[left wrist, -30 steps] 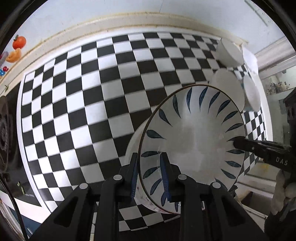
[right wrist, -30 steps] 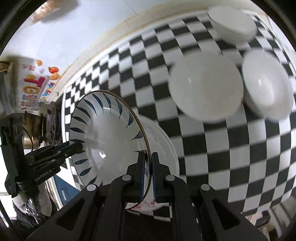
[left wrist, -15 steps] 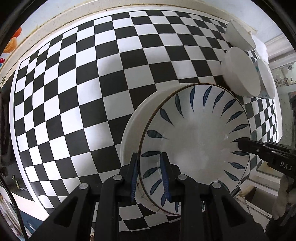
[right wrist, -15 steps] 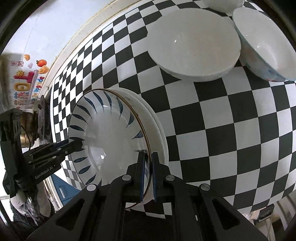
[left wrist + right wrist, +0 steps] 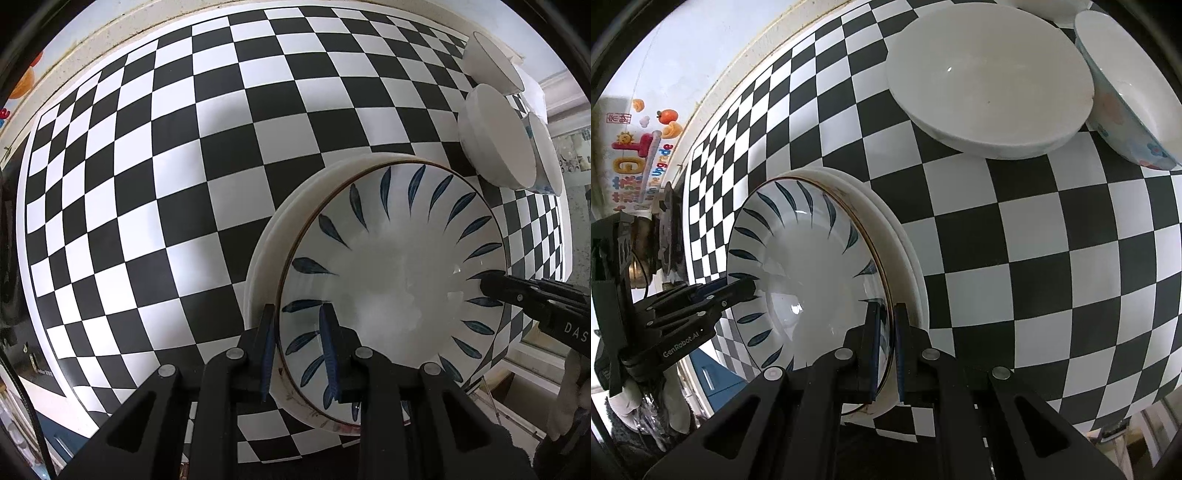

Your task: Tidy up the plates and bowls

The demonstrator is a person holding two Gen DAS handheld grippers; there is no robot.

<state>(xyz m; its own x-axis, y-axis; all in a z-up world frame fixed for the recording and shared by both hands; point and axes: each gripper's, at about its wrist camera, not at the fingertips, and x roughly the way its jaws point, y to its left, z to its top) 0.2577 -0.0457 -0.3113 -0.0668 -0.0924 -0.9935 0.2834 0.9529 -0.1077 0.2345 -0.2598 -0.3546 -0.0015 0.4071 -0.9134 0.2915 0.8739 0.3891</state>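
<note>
A white plate with blue leaf marks [image 5: 391,280] sits on a stack of plain white plates [image 5: 266,251] on the checkered table. My left gripper [image 5: 297,328] is shut on its near rim. My right gripper [image 5: 885,328] is shut on the opposite rim of the same plate [image 5: 805,266], above the white stack [image 5: 905,251]. Each gripper shows in the other's view: the right one [image 5: 491,282] and the left one [image 5: 746,286].
A wide white bowl [image 5: 990,77] and a flower-printed bowl [image 5: 1130,88] stand beyond the stack; they also show in the left wrist view, the white bowl [image 5: 495,140] with another bowl [image 5: 491,62] behind it. The checkered tabletop [image 5: 184,166] ends at a wall.
Both grippers have lowered the leaf plate toward the white stack, and it now rests on it. The bowls appear nearer in the right wrist view.
</note>
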